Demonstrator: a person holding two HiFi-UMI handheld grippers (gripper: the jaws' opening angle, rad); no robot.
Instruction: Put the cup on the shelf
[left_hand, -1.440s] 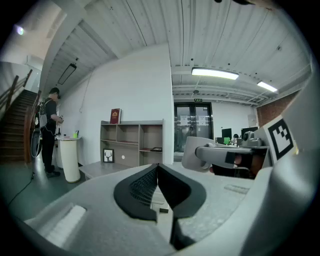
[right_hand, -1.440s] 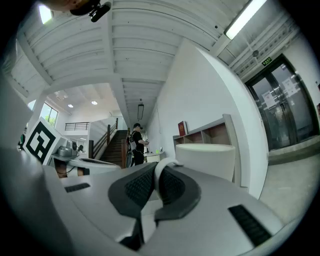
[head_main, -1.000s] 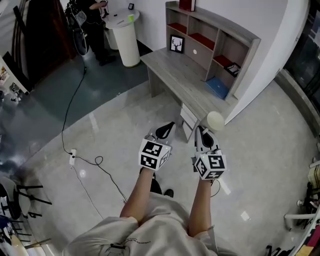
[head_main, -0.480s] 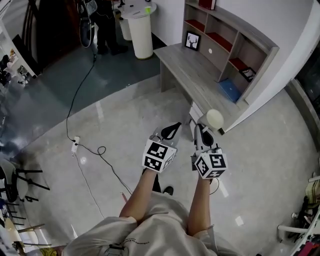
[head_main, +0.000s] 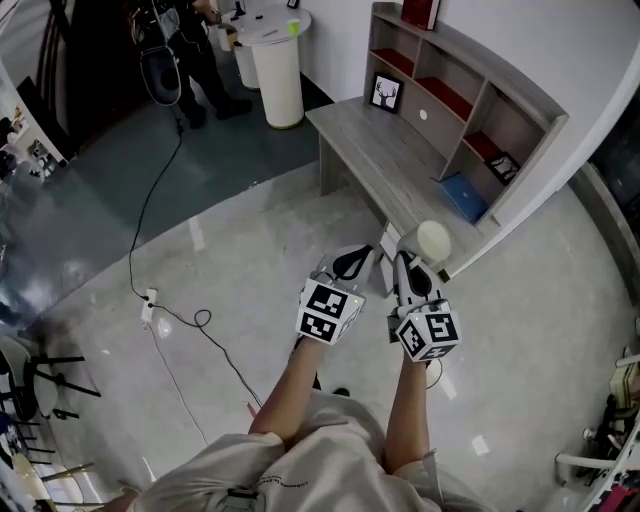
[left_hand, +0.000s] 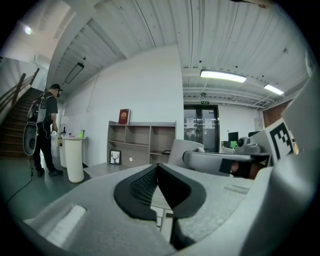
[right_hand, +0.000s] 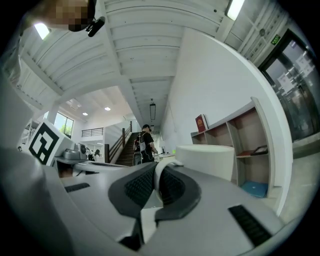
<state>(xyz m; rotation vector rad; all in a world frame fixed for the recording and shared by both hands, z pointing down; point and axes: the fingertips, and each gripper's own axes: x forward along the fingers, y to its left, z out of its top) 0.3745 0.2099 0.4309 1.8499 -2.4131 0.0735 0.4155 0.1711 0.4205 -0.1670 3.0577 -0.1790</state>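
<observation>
A white cup (head_main: 433, 238) hangs over the floor just short of the grey desk (head_main: 372, 150). My right gripper (head_main: 404, 260) is shut on its handle. In the right gripper view the thin white handle sits pinched between the dark pads, and the cup's body (right_hand: 206, 160) stands to the right of my right gripper (right_hand: 157, 172). My left gripper (head_main: 362, 256) is beside it on the left, shut with nothing in it; its pads (left_hand: 145, 182) meet in the left gripper view. The wooden shelf (head_main: 455, 95) stands on the desk's far side, and the same shelf (left_hand: 141, 143) shows straight ahead.
On the shelf are a picture frame (head_main: 387, 92), a red book (head_main: 420, 12) and a blue book (head_main: 463, 197). A white round stand (head_main: 277, 55) and a person (head_main: 195, 50) are at the back left. A cable (head_main: 150, 215) and power strip (head_main: 148, 306) lie on the floor.
The person has stepped closer to the desk, so desk and shelf sit lower and nearer in the head view. Both grippers stay shut, the cup still in the right one.
</observation>
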